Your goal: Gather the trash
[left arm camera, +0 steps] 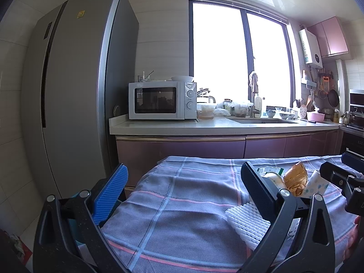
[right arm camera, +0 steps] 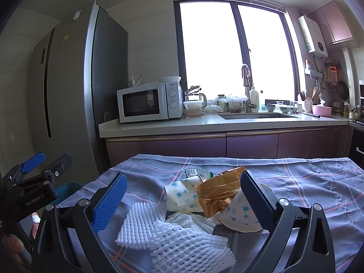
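Trash lay in a small heap on the checked cloth that covered the table. Nothing had been picked up yet, so the step in hand looked like the first grab.

To do it well, the right gripper should go down slowly on one piece only, and close on a part that sticks up. The gold wrapper stood highest, so it looked like the easy first pick. It was thin and crinkly, so a soft squeeze on its top edge would do. A fast push could knock the paper cups over or drag the cloth.

The right gripper's jaws were spread wide and held nothing. The heap sat right between them. The white foam net lay nearest, low and a bit to the left. The tissue lay just behind it.

The left gripper was spread wide too, and empty. It hung over bare cloth, with the heap off by its right finger. A blue bin showed past the table's left edge, likely where the trash should go.
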A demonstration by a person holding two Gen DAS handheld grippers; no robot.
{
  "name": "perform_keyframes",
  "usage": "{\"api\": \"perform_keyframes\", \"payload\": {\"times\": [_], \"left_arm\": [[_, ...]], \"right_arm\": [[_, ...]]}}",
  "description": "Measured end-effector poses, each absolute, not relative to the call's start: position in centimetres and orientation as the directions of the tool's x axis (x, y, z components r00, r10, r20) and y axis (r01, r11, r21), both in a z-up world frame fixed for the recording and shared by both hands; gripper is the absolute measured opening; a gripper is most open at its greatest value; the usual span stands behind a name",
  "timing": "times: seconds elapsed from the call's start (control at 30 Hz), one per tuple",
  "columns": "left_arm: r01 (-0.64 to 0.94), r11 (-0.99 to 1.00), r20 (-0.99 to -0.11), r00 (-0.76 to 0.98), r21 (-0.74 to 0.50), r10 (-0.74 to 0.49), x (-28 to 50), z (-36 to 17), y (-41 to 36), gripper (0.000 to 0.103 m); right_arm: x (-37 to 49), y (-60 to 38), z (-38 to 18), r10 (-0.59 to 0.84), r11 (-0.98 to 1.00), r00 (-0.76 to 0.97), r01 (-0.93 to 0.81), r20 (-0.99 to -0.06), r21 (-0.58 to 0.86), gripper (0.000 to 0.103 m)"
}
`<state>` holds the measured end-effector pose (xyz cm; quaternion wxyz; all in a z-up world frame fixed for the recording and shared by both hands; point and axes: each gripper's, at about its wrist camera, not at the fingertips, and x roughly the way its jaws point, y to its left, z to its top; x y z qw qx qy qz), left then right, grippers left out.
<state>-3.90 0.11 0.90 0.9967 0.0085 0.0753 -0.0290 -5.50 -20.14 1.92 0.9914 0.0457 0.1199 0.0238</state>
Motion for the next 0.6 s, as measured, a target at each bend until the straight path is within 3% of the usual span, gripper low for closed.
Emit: {"api": "perform_keyframes", "payload": {"times": [0.6], "left_arm": [[0.059,0.998,-0.155,0.986,0.013,-0.056,-3.86,0.76,-0.03,0.098]], "right_arm": [[-5.51,-20.37,1.84,0.068,0.994,0.969,-0.044,-0.240,0.104,0.096]]}}
